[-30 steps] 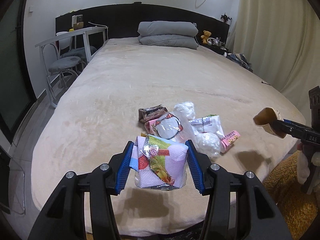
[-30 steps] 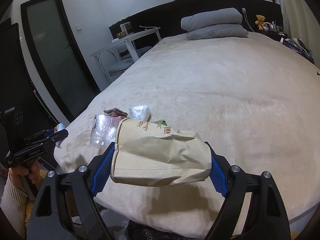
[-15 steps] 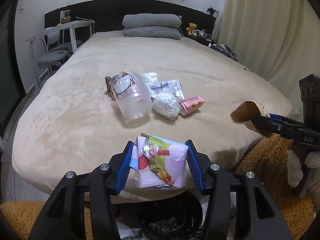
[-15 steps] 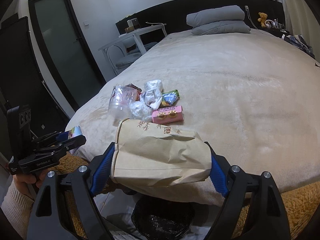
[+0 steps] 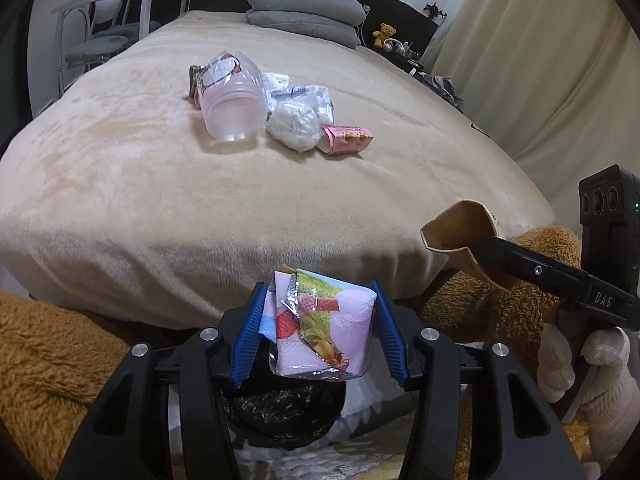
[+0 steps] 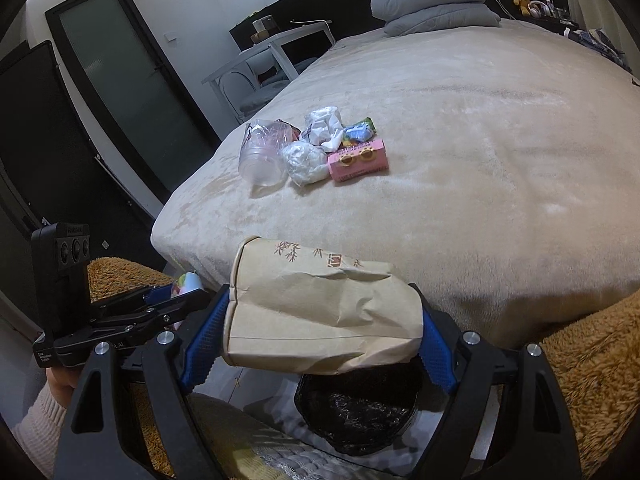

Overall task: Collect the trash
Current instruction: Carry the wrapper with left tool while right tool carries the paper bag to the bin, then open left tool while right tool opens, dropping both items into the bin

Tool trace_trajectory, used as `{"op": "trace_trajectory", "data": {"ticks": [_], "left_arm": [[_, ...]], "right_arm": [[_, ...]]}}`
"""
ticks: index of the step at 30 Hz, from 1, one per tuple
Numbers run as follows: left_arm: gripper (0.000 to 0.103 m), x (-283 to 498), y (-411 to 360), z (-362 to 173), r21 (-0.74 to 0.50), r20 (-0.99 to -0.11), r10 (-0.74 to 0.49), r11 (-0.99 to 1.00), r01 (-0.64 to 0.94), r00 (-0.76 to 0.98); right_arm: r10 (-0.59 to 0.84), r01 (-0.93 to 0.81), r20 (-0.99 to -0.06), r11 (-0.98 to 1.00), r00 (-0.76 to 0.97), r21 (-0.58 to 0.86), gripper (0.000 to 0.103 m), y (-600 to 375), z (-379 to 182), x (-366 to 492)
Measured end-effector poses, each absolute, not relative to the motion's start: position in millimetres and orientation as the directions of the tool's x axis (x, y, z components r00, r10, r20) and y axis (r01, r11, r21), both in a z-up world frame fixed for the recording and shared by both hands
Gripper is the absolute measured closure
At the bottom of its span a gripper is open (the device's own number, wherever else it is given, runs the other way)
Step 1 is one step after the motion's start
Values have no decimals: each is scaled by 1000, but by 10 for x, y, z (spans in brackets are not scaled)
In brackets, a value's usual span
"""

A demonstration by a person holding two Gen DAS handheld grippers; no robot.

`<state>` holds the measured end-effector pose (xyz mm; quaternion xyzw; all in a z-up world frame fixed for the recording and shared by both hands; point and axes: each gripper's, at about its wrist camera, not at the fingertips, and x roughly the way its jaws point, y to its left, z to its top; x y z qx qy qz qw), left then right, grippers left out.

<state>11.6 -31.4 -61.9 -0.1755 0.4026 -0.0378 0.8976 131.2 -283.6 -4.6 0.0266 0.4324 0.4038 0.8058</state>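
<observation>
My left gripper (image 5: 318, 334) is shut on a colourful foil wrapper (image 5: 320, 328) and holds it above a black-lined bin (image 5: 280, 412) on the floor at the foot of the bed. My right gripper (image 6: 320, 336) is shut on a crumpled brown paper bag (image 6: 320, 312), also just above the bin (image 6: 356, 416). The bag also shows in the left wrist view (image 5: 464, 240). More trash lies on the bed: a clear plastic cup (image 5: 234, 96), a white crumpled ball (image 5: 294, 126), a pink box (image 5: 348, 140).
The beige bed (image 5: 120, 184) fills the view, with grey pillows (image 5: 304, 16) at its head. A brown fluffy rug (image 5: 48, 352) lies around the bin. A white desk and chair (image 5: 104, 24) stand at the left, curtains (image 5: 540, 60) at the right.
Both grippers have pulled back off the bed and lowered, with their items still held. The bin on the floor now lies right under them.
</observation>
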Motion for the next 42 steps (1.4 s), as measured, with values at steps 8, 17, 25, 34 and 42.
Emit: {"op": "trace_trajectory", "data": {"ticks": [8, 17, 25, 34, 42], "left_arm": [[52, 102, -421, -806, -392, -739, -261, 916, -81, 621], [52, 202, -389, -1090, -388, -813, -261, 909, -150, 521], [52, 325, -422, -1302, -386, -850, -278, 907, -169, 447], [52, 386, -453, -1477, -383, -884, -300, 905, -186, 360], [48, 413, -506, -1550, -363, -901, -291, 912, -190, 323]], "right_arm": [[661, -589, -717, 677, 222, 442, 20, -2824, -255, 1270], [615, -481, -784, 716, 91, 506, 20, -2786, -694, 1325], [600, -388, -800, 741, 15, 548, 20, -2838, -957, 1461], [583, -344, -811, 751, -55, 563, 20, -2748, -1140, 1527], [595, -324, -797, 738, -99, 592, 16, -2718, -1244, 1540]]}}
